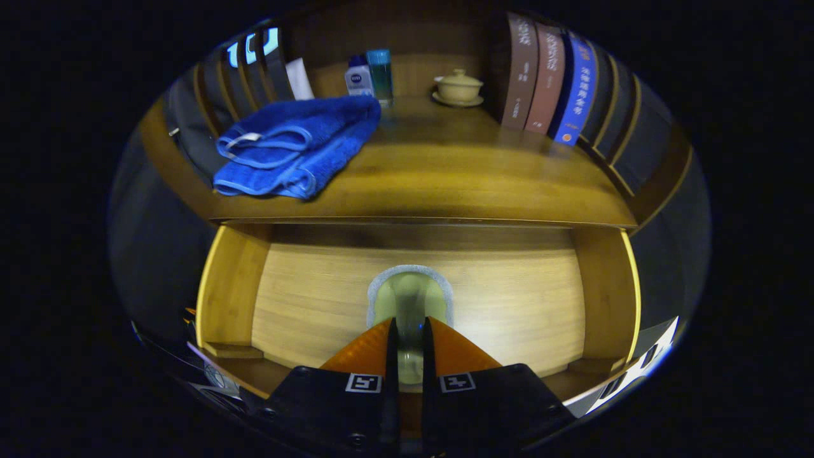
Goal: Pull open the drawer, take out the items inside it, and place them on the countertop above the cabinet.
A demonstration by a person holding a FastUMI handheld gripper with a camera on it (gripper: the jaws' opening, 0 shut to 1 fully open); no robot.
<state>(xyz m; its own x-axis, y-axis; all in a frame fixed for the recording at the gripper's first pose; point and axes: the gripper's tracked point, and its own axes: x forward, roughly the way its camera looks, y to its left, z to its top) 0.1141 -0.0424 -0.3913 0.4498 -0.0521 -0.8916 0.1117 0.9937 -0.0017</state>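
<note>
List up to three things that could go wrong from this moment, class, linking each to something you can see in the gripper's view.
1. The gripper has its fingers nearly closed on a pale green item in the open drawer; the hold looks narrow, so the item might slip when lifted.
2. The countertop overhangs the drawer, so a straight lift could knock the item against its edge.
3. The blue towel hangs over the countertop's edge and could be dragged off.

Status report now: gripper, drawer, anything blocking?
Gripper nearly shut on the thin rim of a sponge in the open drawer. Towel already on countertop. Nothing blocking.
</note>
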